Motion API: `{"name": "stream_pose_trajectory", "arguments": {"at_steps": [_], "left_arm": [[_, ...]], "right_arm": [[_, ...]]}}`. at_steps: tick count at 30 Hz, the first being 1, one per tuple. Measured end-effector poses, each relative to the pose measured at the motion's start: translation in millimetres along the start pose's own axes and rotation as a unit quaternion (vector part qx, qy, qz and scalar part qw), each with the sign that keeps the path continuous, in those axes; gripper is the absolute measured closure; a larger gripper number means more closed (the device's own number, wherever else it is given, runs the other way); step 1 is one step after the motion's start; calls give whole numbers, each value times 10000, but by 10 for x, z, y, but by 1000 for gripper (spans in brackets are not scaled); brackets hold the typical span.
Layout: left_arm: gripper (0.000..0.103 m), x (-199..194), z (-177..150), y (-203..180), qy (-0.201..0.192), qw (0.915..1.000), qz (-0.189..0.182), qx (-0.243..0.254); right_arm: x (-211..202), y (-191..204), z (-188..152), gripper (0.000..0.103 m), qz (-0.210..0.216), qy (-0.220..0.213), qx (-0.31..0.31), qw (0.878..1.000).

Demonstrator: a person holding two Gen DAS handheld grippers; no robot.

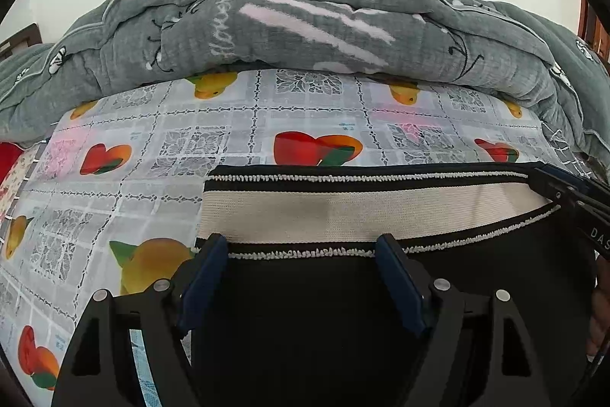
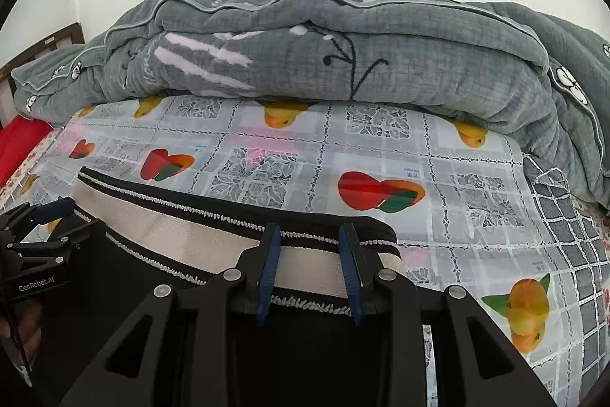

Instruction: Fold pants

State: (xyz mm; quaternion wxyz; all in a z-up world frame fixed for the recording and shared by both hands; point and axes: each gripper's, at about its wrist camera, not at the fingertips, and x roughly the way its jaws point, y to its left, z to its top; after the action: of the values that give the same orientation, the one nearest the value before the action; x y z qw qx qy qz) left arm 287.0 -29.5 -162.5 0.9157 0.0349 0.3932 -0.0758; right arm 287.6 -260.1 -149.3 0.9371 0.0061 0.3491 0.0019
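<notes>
On the fruit-print tablecloth point(image 1: 114, 155), seen from the left wrist camera, the pants point(image 1: 343, 311) are lying flat, waistband end farthest from the person. The left gripper point(image 1: 301, 247) is hovering over the near edge of the waistband point(image 1: 343, 209) toward its left end, jaws standing wide, with cloth showing between the blue pads point(image 1: 202, 277) but nothing pinched. The right gripper point(image 1: 564, 193) is coming in at the waistband's other end; likely each hand is taking one corner so the top edge can lift evenly. A grey quilt point(image 1: 305, 18) is sitting piled behind, well clear of the pants.

From the right wrist camera, the right gripper point(image 2: 310, 235) is sitting across the waistband point(image 2: 183, 235) near its right corner, jaws only partly apart, the band running between the pads point(image 2: 352, 269). I cannot tell if the pads are pressing on it. The left gripper point(image 2: 34, 228) is showing at the far left edge. The pants point(image 2: 133, 311) are looking black in the body, with a cream ribbed band edged by black stripes and white stitching, lying smooth and unfolded. The tablecloth point(image 2: 457, 178) is staying bare to the right.
</notes>
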Motion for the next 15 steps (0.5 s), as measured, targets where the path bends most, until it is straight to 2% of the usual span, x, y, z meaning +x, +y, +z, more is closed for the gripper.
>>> {"name": "stream_pose_trajectory", "arguments": {"at_steps": [15], "left_arm": [[24, -5, 3, -4, 25, 10000, 35, -25]], "right_arm": [[9, -44, 1, 70, 206, 9, 99, 9997]]}}
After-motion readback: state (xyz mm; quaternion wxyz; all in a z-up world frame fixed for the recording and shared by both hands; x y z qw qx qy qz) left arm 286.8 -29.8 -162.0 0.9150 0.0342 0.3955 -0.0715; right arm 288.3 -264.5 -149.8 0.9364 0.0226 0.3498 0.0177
